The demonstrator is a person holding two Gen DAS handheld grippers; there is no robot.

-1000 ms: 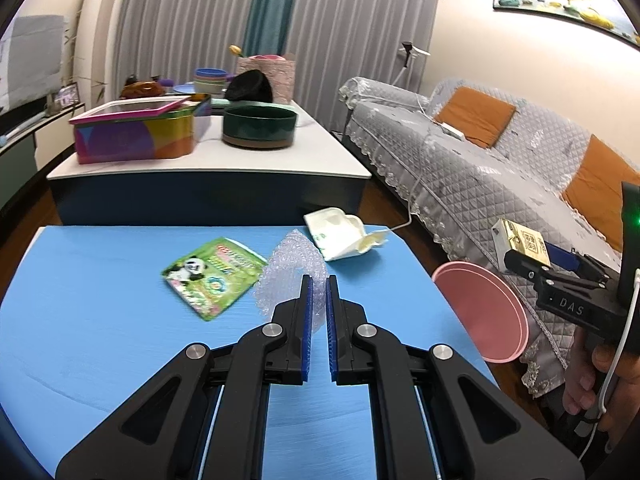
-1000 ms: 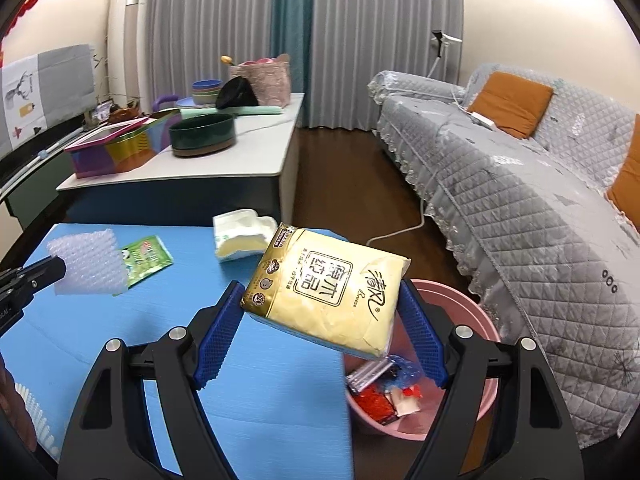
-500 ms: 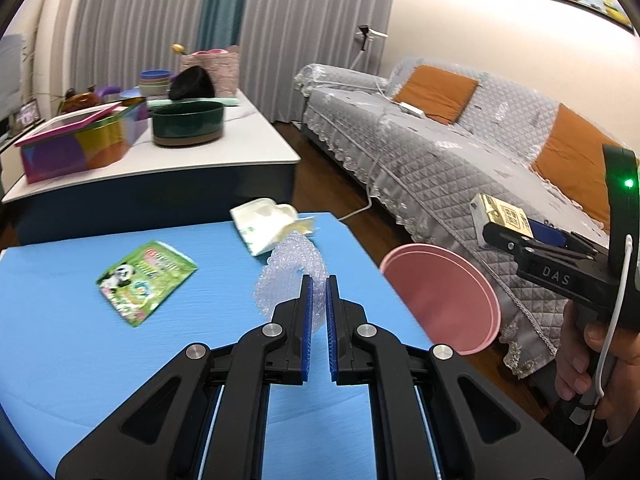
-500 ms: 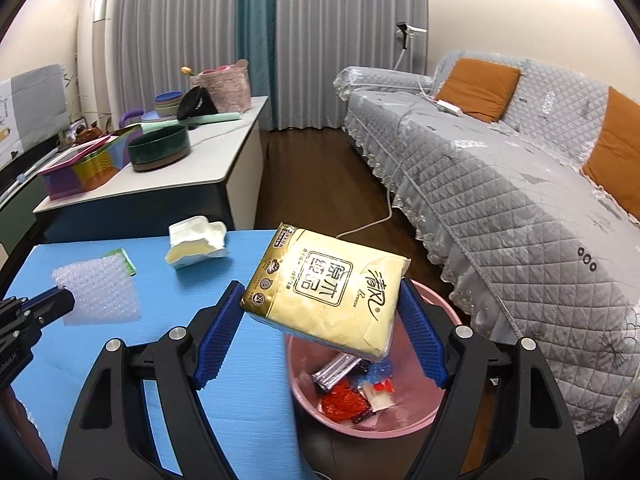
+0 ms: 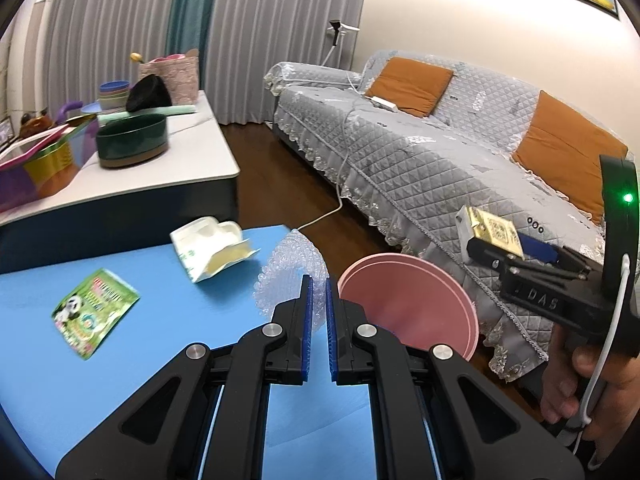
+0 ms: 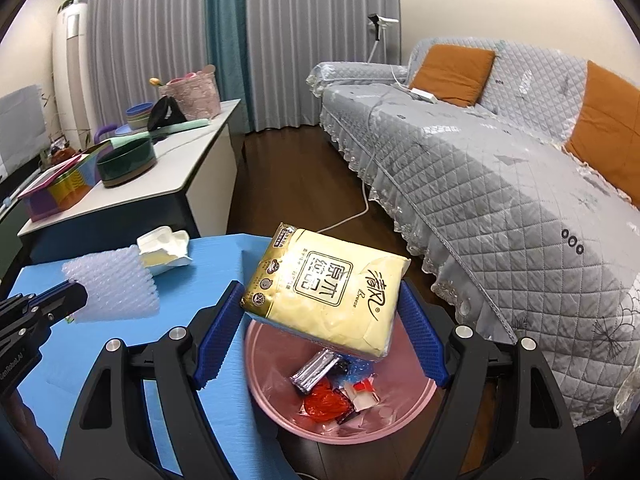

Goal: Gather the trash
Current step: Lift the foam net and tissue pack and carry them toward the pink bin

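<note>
- Right wrist view: right gripper (image 6: 320,312) is seen clamped on a yellow tissue pack (image 6: 326,288), blue pads pressed to both of its short sides.
- Tissue pack is held tilted directly above the pink trash bin (image 6: 420,398); red, silver and blue wrappers (image 6: 332,384) are seen lying inside the bin.
- Bin stands on the floor just beside the edge of the blue table (image 6: 120,364), between table and grey quilted sofa (image 6: 500,184).
- Left wrist view: left gripper (image 5: 317,300) is seen pinched nearly together on a sheet of bubble wrap (image 5: 290,268), held above the table edge next to the bin (image 5: 408,304).
- Left on the table, farther from the bin: a crumpled white carton (image 5: 208,246), and beyond it a green panda-print packet (image 5: 94,312).
- A hand (image 5: 592,384) on the right gripper's handle is noted to the right of the bin.
- White side table (image 5: 180,160) with a dark green bowl (image 5: 132,140) is recorded behind the blue table.
</note>
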